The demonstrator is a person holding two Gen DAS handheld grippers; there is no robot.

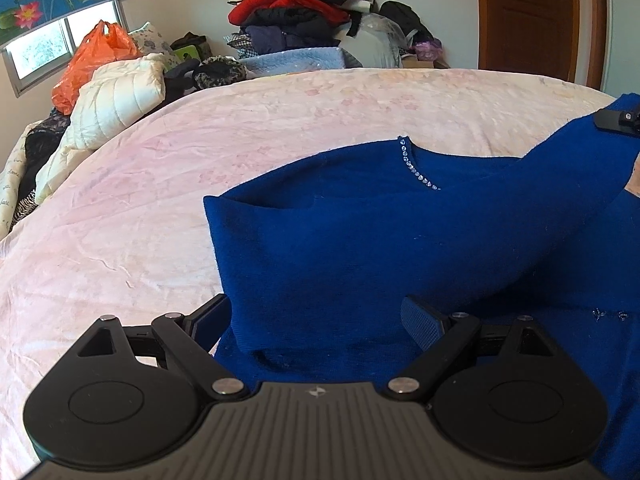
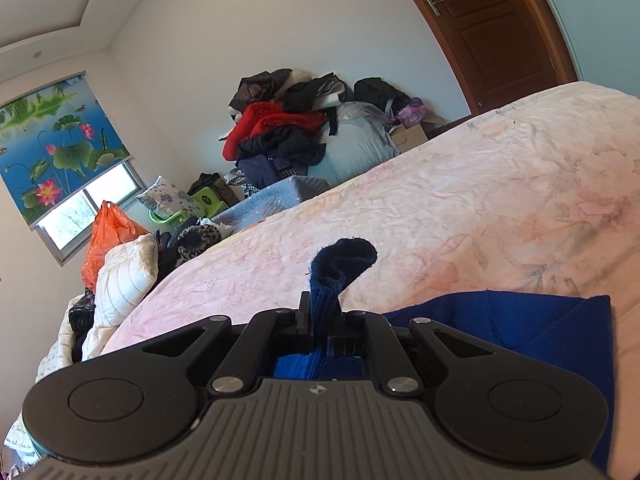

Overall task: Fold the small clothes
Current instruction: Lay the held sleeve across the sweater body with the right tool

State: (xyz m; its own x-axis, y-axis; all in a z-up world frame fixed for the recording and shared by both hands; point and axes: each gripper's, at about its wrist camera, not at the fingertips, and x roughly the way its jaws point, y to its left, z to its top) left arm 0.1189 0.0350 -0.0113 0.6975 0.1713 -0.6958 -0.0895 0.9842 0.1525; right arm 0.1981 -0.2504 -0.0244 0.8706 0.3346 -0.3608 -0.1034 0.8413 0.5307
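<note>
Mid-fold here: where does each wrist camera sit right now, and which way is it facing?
Left wrist: on the left hand-held gripper, angled down at the blue sweater on the bed; its open fingers show, also the right hand-held gripper's tip at far right.
Right wrist: on the right hand-held gripper, low and tilted; fingers shut on the sweater's sleeve.
Both share bed, sweater, clothes pile, orange bag, door.

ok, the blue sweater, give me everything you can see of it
The blue sweater is a deep royal-blue fine knit with a row of small rhinestones along its neckline. It lies on the pink bedspread, its left side already folded in to a straight edge. The right claw is shut on a ribbed cuff, pulling that sleeve across the body. The left claw stands open low over the near hem, fabric between its fingers, not pinched.
</note>
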